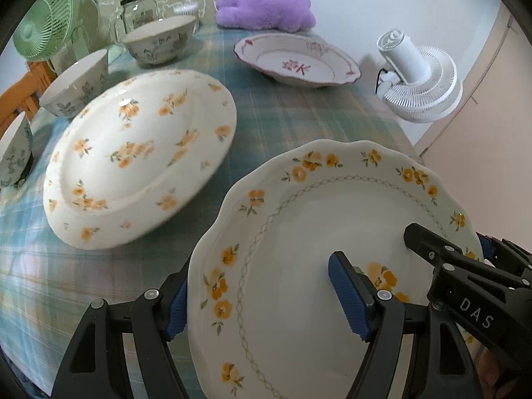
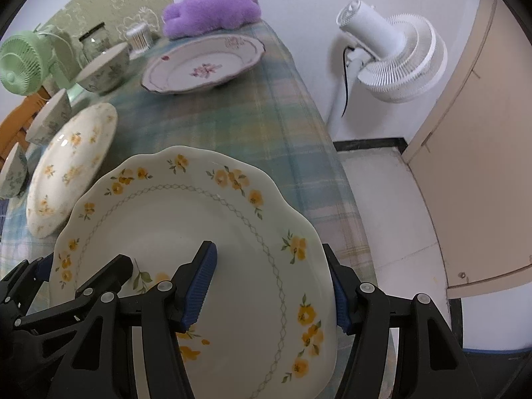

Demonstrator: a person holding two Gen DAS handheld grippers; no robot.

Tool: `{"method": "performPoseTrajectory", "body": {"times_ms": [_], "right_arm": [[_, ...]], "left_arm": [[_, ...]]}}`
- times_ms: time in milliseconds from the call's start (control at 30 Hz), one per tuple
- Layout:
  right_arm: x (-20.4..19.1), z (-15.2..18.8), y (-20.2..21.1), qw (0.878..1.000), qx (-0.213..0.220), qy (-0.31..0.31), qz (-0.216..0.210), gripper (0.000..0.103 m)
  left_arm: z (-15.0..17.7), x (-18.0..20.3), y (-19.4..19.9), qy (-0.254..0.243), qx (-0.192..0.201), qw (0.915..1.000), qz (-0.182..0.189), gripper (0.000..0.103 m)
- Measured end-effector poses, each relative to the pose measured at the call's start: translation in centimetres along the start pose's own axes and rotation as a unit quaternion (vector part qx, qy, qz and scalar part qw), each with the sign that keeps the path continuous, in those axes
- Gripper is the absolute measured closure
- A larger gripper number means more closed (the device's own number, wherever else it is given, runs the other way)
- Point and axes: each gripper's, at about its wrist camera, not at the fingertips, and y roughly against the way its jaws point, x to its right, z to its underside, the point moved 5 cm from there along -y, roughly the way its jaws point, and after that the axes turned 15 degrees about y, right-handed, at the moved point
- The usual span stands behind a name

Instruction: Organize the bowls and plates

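Observation:
A scalloped white plate with yellow flowers (image 1: 316, 199) (image 2: 199, 212) hangs tilted above the plaid tablecloth, held from both sides. My left gripper (image 1: 262, 299) is shut on its left rim, one blue pad under the edge and one on the face. My right gripper (image 2: 269, 291) is shut on the right rim the same way. A larger plate with yellow flowers (image 1: 139, 159) (image 2: 69, 166) lies on the cloth to the left. A pink-flowered plate (image 1: 296, 60) (image 2: 202, 63) sits farther back. Three floral bowls (image 1: 159, 41) (image 1: 76, 83) (image 1: 15, 153) line the left side.
A green fan (image 1: 46, 30), a glass jar (image 1: 138, 11) and a purple plush (image 1: 266, 8) stand along the back of the table. A white fan (image 2: 395, 56) stands on the floor beyond the table's right edge (image 2: 335, 166), beside a beige door (image 2: 482, 166).

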Motion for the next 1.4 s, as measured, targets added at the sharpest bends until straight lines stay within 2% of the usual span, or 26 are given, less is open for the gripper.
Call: {"method": "performPoseTrajectory", "body": {"times_ms": [333,433,600,733,1067,1267,1400], "right_arm": [[0.3,-0.5,-1.7,1.0,-0.011,0.014,-0.021,0.038],[0.0,-0.7,-1.8,1.0,-0.011,0.019,-0.012,0.037],[0.0,-0.6,-1.5,1.0,-0.022,0.017,0.004,0.037],[0.0,-0.3,-0.6,1.0,-0.028,0.001,0.012,0.036],[-1.7,-0.5,3.8,0.999,0.009,-0.021,0.045,0.033],[-4.5,-1.6,5.9,0.998,0.042,-0.022,0.042,0.033],[-7.2,-2.7,7.2,0.997,0.068,-0.017,0.03,0.033]], "left_arm": [[0.2,-0.2,-0.7,0.015,0.004,0.9997,-0.021,0.027],[0.1,-0.4,-0.7,0.017,0.003,0.9997,-0.019,0.027],[0.2,-1.0,-0.8,0.019,-0.018,0.9993,-0.027,0.018],[0.4,-1.2,0.3,0.008,-0.019,0.9997,-0.014,0.016],[-0.8,-2.6,3.5,-0.016,0.01,0.9997,0.016,0.014],[-2.2,-5.1,5.6,-0.018,0.031,0.9991,0.023,0.014],[-2.4,-6.3,7.1,-0.042,0.048,0.9976,0.027,0.014]]}}
